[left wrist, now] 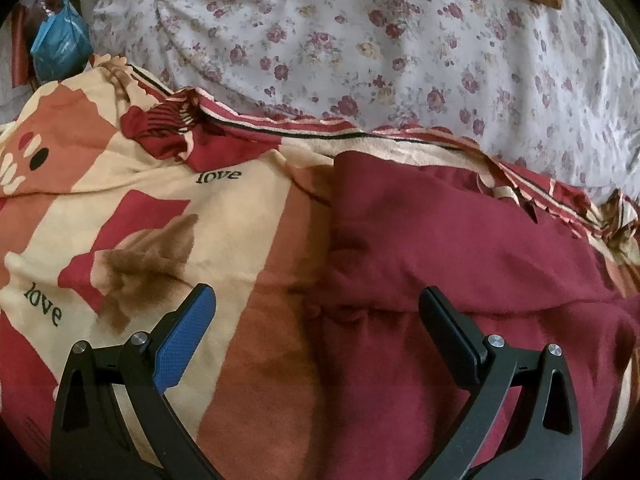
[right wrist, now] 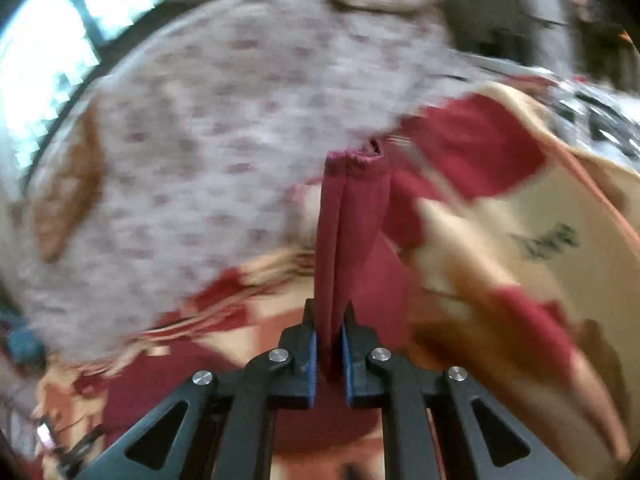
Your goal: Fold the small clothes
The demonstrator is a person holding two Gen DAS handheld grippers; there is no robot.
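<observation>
Right hand-held gripper [right wrist: 329,350], nearest the lens, is clamped on a bunched fold of the maroon garment [right wrist: 352,216], apparently to carry that edge over. The pinched strip runs straight away from the fingers, its hem farthest off. Left hand-held gripper [left wrist: 316,312] hovers with fingers apart over the garment [left wrist: 460,248], which lies on the blanket [left wrist: 224,216] on the bed [left wrist: 400,40].
</observation>
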